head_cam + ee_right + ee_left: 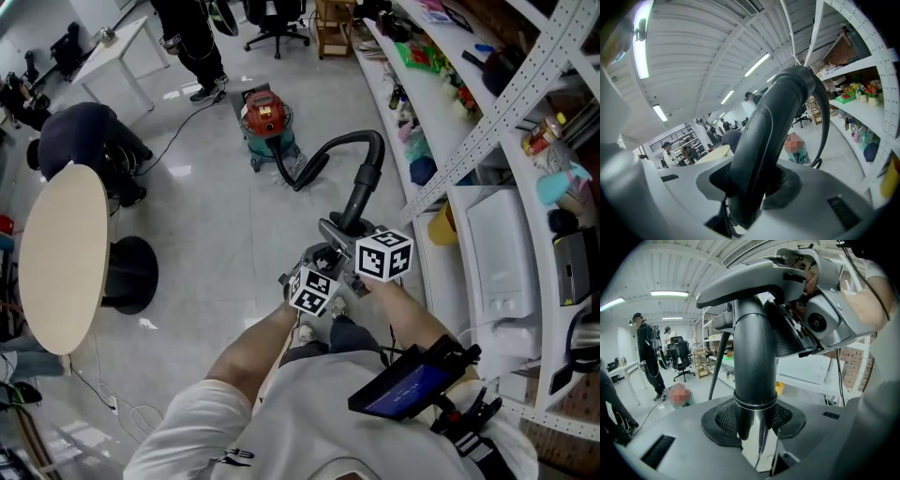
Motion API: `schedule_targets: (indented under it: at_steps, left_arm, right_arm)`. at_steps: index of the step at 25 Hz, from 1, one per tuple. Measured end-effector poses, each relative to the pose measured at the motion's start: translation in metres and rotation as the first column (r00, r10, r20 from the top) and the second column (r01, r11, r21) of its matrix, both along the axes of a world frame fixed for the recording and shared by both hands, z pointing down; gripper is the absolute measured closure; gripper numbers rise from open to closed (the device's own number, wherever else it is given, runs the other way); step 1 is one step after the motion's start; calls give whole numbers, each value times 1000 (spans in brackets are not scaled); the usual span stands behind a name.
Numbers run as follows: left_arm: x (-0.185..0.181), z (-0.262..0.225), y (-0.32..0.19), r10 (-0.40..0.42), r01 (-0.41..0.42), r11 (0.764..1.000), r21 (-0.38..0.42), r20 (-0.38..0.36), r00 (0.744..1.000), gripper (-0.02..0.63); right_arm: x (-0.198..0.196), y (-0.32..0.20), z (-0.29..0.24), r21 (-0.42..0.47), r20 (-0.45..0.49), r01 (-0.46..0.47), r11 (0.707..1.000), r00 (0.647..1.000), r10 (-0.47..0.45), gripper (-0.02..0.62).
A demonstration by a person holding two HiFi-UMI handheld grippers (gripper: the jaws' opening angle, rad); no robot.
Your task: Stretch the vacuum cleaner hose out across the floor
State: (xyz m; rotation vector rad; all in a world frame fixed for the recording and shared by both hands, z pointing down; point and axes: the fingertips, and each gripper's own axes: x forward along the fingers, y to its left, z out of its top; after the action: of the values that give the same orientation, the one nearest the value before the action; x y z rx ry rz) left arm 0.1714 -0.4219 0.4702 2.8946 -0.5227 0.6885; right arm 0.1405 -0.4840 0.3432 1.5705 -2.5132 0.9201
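Floor (225, 244): vacuum (266, 120) stands far up it.
Hose (364, 183): arches from vacuum to the grippers, looped, off the floor.
Left gripper (753, 420): clamped on hose tube.
Right gripper (750, 183): clamped on its handle bend.
Progress: early, I judge; straightening and laying down remain.

hose (349, 155): black, arcs from vacuum cleaner (266, 117) up to both claws
left claw (322, 258), right claw (349, 232): side by side, gripping hose end
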Motion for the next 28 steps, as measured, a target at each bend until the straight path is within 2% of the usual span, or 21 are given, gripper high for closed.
schedule_targets:
  at_steps: [8,15,22,28]
  left_arm:
    - [2,8,58,-66,66,998,-4,14,998,469]
    - [27,7,142,-161,160,987,20,4,987,469]
    - [40,6,231,-212,212,977,9,-7,977,472]
    - [15,16,277,-282,282,959,-32,8,959,474]
  right_arm:
    - [-2,60,8,-14,-8,74,997,997,-74,451]
    - [11,153,5,19,-46,197,980,979,-196,451]
    - [2,241,7,12,-88,344,939,936,-342,451]
    - [-40,290,19,-25,-115,461,887,880,-461,451]
